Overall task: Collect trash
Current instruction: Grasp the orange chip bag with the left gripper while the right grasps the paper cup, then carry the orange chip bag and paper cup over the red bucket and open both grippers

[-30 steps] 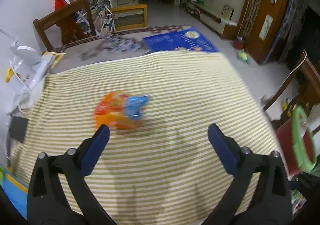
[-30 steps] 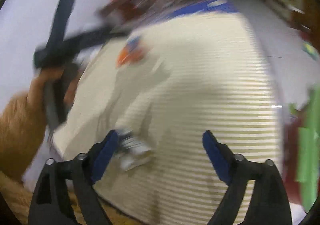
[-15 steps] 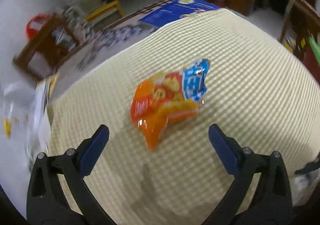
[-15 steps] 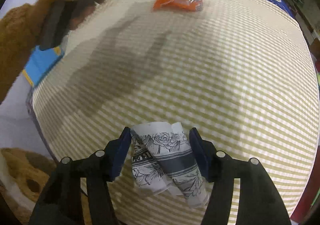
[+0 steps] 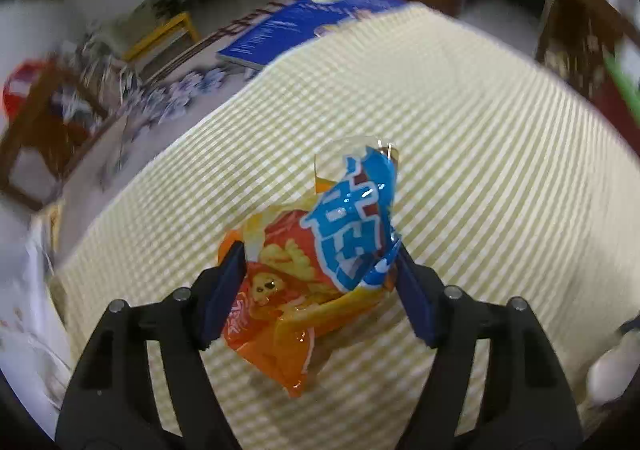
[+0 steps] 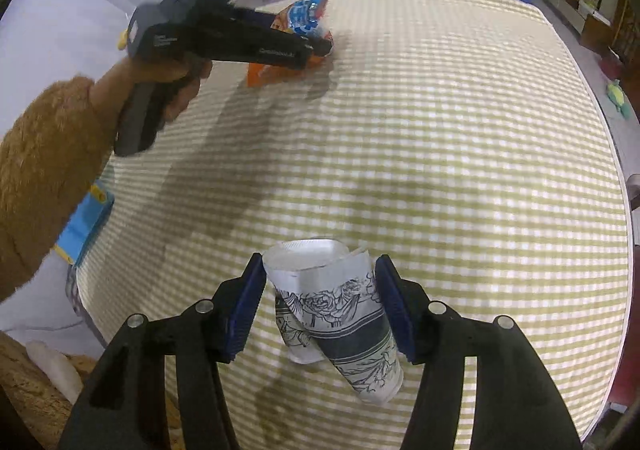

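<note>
L hand-held gripper (image 5: 318, 270) pinches snack bag (image 5: 316, 262); R (image 6: 320, 306) clamps cup (image 6: 336, 310).

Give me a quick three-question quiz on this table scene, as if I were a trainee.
1. True or false: the left gripper and the right gripper close on the same item.
2. What sits between the left gripper's jaws? A) orange snack bag B) spoon C) glass bottle
3. Which gripper's jaws flank the flower-printed paper cup?

Key: 1 false; 2 A; 3 right.
</note>
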`<control>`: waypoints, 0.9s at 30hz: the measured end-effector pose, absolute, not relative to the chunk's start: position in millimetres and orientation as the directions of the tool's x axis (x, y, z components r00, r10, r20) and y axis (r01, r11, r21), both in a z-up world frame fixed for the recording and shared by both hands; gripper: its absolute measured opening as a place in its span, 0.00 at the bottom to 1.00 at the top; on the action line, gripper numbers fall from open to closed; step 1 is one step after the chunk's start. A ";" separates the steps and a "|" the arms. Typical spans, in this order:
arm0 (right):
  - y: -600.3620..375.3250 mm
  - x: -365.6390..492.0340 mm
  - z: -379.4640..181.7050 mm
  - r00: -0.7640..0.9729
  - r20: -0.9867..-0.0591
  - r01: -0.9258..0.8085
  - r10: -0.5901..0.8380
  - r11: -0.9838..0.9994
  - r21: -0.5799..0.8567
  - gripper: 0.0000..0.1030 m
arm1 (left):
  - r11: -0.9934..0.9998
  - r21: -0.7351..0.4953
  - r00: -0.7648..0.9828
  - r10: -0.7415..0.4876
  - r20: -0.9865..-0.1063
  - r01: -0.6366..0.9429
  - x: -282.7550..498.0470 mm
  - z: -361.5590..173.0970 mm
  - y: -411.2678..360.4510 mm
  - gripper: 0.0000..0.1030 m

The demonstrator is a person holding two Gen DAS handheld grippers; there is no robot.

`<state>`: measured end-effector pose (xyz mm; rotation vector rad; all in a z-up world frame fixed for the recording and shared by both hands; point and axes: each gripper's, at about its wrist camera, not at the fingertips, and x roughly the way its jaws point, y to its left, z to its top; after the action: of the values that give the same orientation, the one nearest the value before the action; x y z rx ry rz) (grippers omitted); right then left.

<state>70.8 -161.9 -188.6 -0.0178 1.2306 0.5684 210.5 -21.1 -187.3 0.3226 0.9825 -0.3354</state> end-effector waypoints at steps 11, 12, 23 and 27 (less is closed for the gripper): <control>-183.8 78.4 -141.5 0.398 -0.791 -0.391 0.465 0.866 0.313 0.53 | 0.976 -0.186 0.551 -0.216 -0.806 0.111 145.3 -138.8 -6.3 0.67; -186.4 81.9 -134.3 0.411 -0.784 -0.385 0.466 0.868 0.314 0.53 | 0.976 -0.193 0.553 -0.218 -0.804 0.104 142.0 -137.0 -8.5 0.67; -227.9 71.9 -99.2 0.538 -0.696 -0.314 0.475 0.880 0.358 0.53 | 0.972 -0.218 0.610 -0.225 -0.760 0.088 83.3 -100.0 -47.1 0.67; -241.0 68.2 -94.9 0.560 -0.683 -0.294 0.469 0.883 0.365 0.53 | 0.973 -0.207 0.618 -0.223 -0.754 0.099 80.0 -93.2 -55.0 0.67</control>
<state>68.2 -241.0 -94.9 0.2194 0.8672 0.4543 80.0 -55.0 -93.2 -0.1507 0.8859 -0.1857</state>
